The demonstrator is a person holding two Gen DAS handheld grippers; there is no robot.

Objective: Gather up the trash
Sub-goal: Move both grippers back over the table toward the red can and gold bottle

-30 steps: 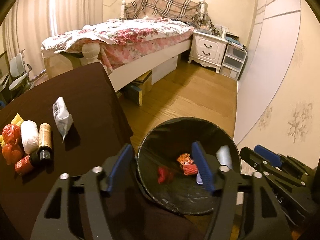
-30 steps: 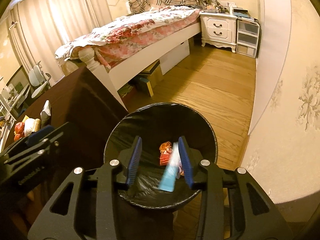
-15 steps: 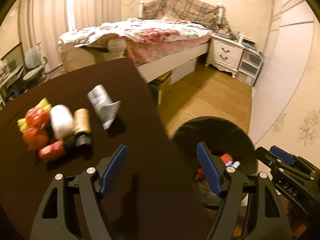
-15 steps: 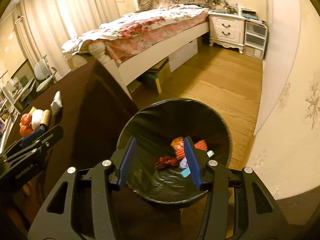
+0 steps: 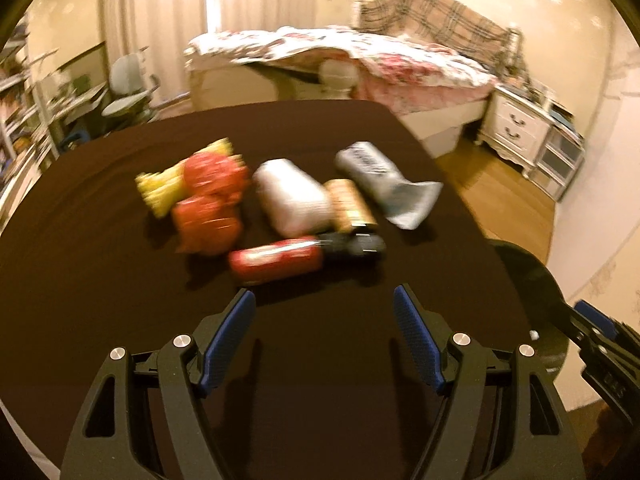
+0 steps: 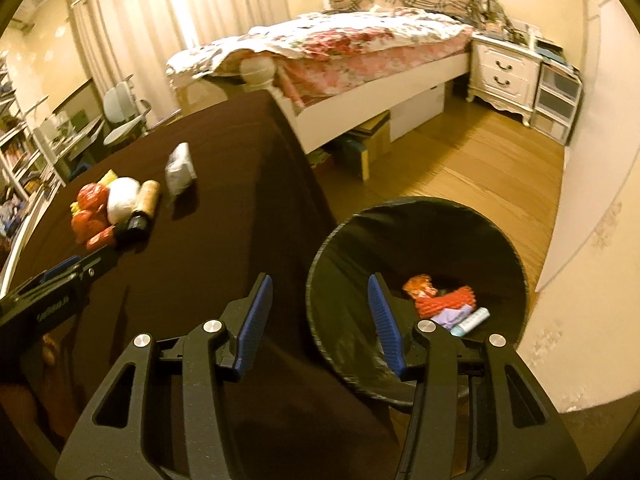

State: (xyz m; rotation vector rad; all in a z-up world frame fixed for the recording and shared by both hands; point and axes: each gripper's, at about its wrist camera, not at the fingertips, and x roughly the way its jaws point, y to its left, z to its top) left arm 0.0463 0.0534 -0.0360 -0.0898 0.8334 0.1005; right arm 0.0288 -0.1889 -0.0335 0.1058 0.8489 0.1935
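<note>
- Left gripper (image 5: 324, 340) hovers over the dark desk (image 5: 120, 300), fingers wide, nothing between them.
- Right gripper (image 6: 320, 320) sits at the desk edge beside the bin (image 6: 416, 216). Its fingers have just been opening; now a moderate gap, empty.
- Bin is on the floor just off the desk corner, black liner. Already inside: a red wrapper (image 6: 444, 300), a purple scrap and a small pale tube.
- Trash left on the desk, 1 loose cluster ahead of the left gripper, blurred in the left view:
- Red can (image 5: 276, 260), lying on its side, nearest the fingers. Looks stiff and light, likely smooth and prone to roll; best taken across the middle of the barrel.
- Brown bottle (image 5: 352, 208) with a dark cap, lying down, touching the can's end. Rigid; grip across the body, not the cap.
- White bundle (image 5: 292, 196), looks soft, would squash; pinch the bulk.
- Silver pouch (image 5: 384, 184), slightly apart to the right, crumpled, thin, light, probably slippery; pinch a fold or the flared end.
- 2 red crumpled pieces (image 5: 208, 200) and a yellow wrapper (image 5: 168, 188), far left, soft, light.
- Judgement: task partway; can is the likely next pick for the left gripper.
</note>
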